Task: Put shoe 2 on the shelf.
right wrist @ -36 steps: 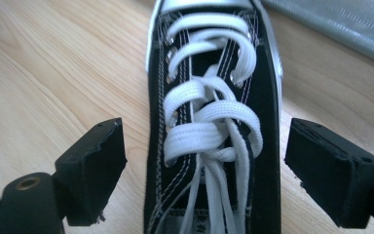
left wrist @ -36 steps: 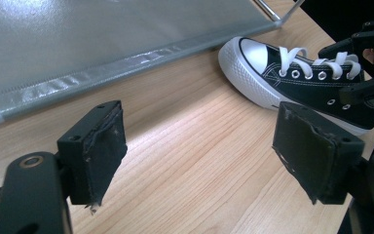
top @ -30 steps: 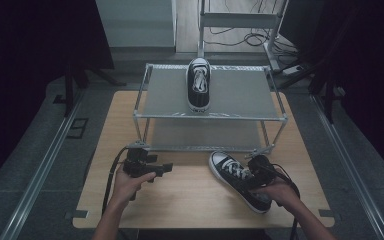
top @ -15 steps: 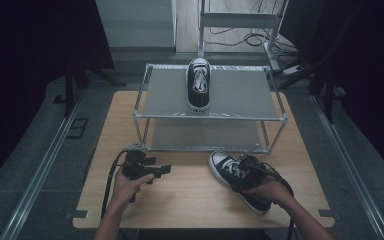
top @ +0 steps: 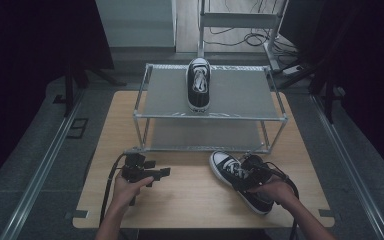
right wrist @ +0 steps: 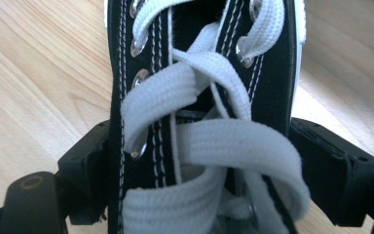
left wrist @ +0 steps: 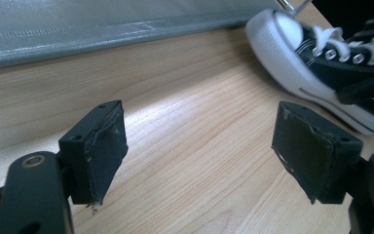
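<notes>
A black sneaker with white laces point(top: 228, 166) lies on the wooden table at the front right, its toe pointing toward the rack. My right gripper point(top: 250, 176) straddles its laced upper point(right wrist: 199, 73). Its jaws have just been closing, and both pads press the shoe's sides. My left gripper point(top: 163, 172) rests low over the table at the front left, pointing right. Its jaws point(left wrist: 199, 131) stand apart over bare wood with nothing between them. The sneaker's white toe point(left wrist: 282, 39) shows beyond them. A matching sneaker point(top: 198, 82) stands on the top shelf of the metal rack point(top: 240, 117).
The two-tier wire rack fills the back half of the table, and its lower shelf point(top: 200, 135) holds nothing. Bare wood point(top: 190, 200) stretches between my two hands. Cables trail from both grippers toward the table's front edge.
The right hand has shifted slightly left, settling over the sneaker's laces. The left hand and the sneaker on the rack have not visibly moved.
</notes>
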`<action>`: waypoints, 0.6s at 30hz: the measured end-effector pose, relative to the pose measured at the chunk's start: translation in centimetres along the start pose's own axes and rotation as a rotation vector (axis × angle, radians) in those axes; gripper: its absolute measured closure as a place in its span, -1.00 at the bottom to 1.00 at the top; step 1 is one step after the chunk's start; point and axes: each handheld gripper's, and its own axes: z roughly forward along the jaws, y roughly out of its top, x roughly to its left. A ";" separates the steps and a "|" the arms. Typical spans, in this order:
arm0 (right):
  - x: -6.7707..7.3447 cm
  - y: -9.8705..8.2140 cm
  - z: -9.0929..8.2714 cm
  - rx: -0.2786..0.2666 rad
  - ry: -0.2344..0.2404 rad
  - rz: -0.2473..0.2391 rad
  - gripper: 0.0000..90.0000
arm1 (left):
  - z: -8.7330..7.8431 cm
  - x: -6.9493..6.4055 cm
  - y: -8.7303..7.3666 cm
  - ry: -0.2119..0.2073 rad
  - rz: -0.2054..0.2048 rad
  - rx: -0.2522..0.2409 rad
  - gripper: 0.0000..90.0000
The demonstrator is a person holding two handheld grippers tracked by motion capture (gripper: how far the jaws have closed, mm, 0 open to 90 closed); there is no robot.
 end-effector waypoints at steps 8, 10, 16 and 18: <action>0.5 0.2 -3.3 -0.069 0.029 0.006 -0.64 | 0.1 0.2 -0.2 -0.001 -0.007 0.003 -0.54; 0.7 0.2 -4.0 -0.081 0.034 -0.005 -0.63 | 0.1 0.3 -0.3 -0.001 -0.012 0.002 -0.54; 1.8 1.0 -6.0 -0.122 0.069 -0.033 -0.63 | 0.1 0.3 -0.4 -0.002 -0.020 0.001 -0.54; 2.1 1.3 -6.4 -0.136 0.083 -0.034 -0.63 | 0.1 0.3 -0.5 -0.003 -0.022 0.000 -0.54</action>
